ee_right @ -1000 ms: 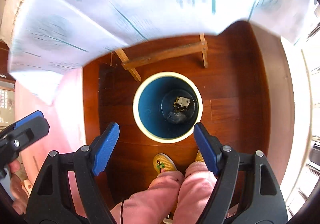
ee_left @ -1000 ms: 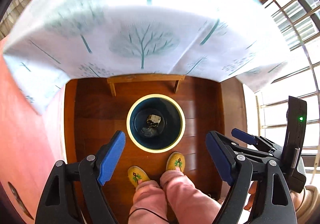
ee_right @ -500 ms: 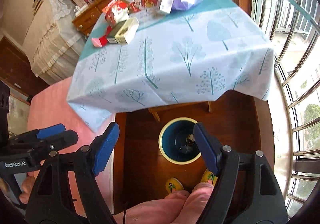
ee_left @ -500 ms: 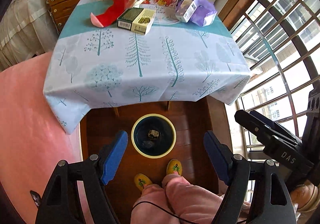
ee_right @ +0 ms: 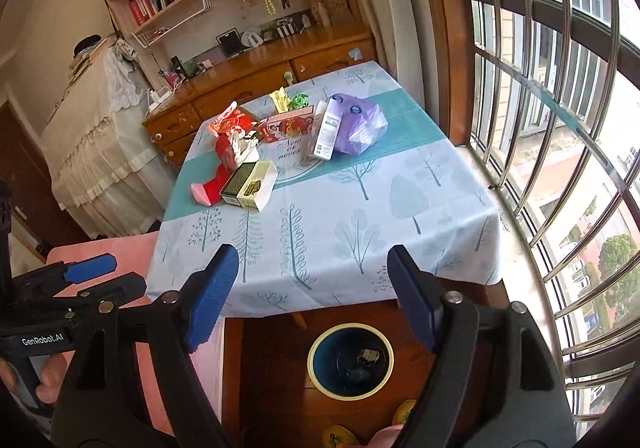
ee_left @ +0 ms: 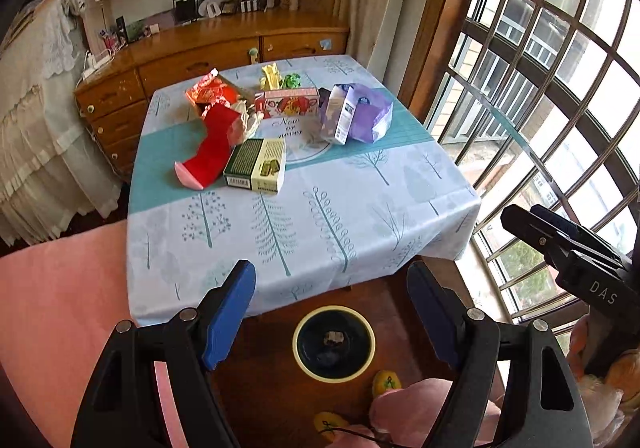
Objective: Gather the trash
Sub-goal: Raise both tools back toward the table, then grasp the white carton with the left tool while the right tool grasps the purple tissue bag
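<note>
A round bin (ee_left: 334,344) with a cream rim and some trash inside stands on the wood floor before the table; it also shows in the right wrist view (ee_right: 350,360). On the tablecloth lie a green and cream box (ee_left: 256,165), a red wrapper (ee_left: 208,152), a red and pink carton (ee_left: 288,104), a purple packet (ee_left: 360,114) and small yellow and green wrappers (ee_left: 280,79). My left gripper (ee_left: 332,308) is open and empty, high above the bin. My right gripper (ee_right: 312,288) is open and empty too.
The table with the tree-print cloth (ee_left: 320,216) stands by a barred window (ee_left: 540,88). A wooden dresser (ee_left: 200,56) and shelves are behind it. A pink cushion (ee_left: 60,308) lies at the left. The person's slippered feet (ee_left: 386,384) are by the bin.
Both grippers have risen and tilted up from looking straight down into the bin; the table top and the room have come into view. Both stay open and empty.
</note>
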### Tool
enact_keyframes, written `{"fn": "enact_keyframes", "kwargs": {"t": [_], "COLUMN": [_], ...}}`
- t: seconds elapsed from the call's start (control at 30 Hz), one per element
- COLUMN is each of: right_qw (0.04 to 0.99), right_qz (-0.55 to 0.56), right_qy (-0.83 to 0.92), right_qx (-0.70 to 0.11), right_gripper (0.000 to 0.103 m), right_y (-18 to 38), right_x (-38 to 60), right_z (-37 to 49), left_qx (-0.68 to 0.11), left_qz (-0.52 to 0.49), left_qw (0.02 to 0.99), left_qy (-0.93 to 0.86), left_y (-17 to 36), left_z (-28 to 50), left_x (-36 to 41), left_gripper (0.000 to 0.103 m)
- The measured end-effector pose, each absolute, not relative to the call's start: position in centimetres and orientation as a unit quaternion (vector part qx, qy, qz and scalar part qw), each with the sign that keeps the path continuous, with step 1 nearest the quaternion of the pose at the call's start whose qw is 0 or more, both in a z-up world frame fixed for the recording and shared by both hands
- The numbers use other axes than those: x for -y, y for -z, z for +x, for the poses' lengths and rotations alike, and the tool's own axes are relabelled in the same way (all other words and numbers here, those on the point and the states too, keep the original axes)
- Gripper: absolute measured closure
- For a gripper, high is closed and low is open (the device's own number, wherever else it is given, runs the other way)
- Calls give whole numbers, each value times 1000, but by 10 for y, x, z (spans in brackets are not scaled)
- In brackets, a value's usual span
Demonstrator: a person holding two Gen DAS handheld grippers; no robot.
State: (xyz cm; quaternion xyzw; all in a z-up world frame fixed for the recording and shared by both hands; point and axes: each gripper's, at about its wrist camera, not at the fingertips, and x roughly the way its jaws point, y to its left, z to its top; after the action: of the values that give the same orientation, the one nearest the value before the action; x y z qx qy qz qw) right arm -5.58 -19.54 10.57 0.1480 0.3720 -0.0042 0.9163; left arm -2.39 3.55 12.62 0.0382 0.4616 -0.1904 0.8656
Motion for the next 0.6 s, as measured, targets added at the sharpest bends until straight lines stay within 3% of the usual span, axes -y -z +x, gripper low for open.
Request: {"fn": "enact_keyframes", "kwargs": {"t": [0.3, 0.6], "right_qw": [923, 899], "right_qz": [127, 146], "right_qy": [15, -21], "right_qx": [-363, -411], "right_gripper": [28, 28], "right_y": [-120, -75], "right_x": [229, 294], "right_z": [-3, 135], "left_qx": [-466, -542], "left_qz": [41, 13], "left_qw": [868, 832], "left_qy": [167, 122], "left_y": [-126, -64], "left_z": [52, 198], "left_x": [5, 57], "left_gripper": [28, 28]}}
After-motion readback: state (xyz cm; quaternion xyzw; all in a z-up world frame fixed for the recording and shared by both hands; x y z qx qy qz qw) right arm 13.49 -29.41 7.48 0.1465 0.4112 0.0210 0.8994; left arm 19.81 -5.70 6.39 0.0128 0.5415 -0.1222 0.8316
